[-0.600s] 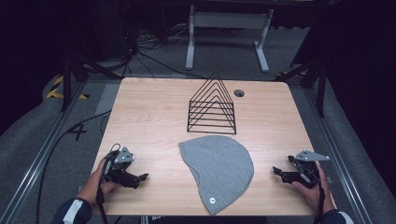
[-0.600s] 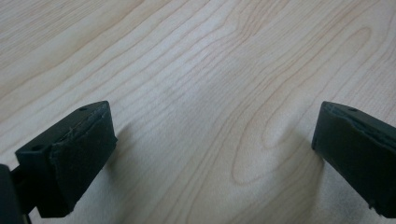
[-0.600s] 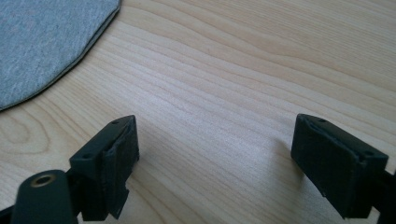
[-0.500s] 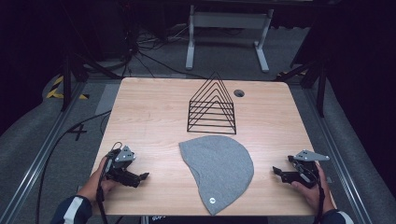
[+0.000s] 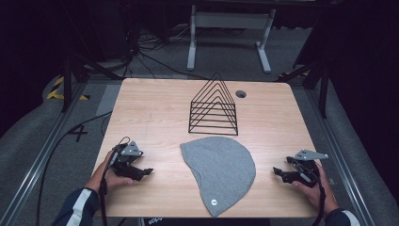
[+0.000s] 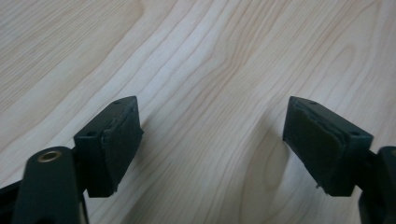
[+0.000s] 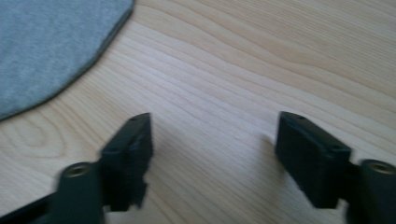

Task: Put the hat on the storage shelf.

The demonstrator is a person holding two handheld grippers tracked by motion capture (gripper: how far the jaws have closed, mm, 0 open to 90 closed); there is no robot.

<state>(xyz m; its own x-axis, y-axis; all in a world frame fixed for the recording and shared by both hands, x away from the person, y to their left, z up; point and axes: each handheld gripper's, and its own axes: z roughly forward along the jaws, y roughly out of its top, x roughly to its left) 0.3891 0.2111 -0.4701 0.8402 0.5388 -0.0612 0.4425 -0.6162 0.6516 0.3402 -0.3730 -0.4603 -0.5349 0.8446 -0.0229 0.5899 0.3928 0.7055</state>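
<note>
A grey knit beanie (image 5: 220,167) lies flat on the wooden table (image 5: 155,108), near the front middle, with a small round tag near its lower tip. My left gripper (image 5: 145,172) rests low over the table at the front left, a hand's width left of the beanie. Its jaws stand open over bare wood (image 6: 210,126). At the front right, my right gripper (image 5: 277,173) points toward the beanie and stands open. In the right gripper view the beanie's edge (image 7: 56,46) lies ahead to the upper left, apart from the jaws (image 7: 212,154).
A black wire rack (image 5: 214,106) of nested triangular frames stands behind the beanie at mid table. A round cable hole (image 5: 241,93) sits at the back right. Beyond the far edge are a white stand (image 5: 230,28) and floor cables.
</note>
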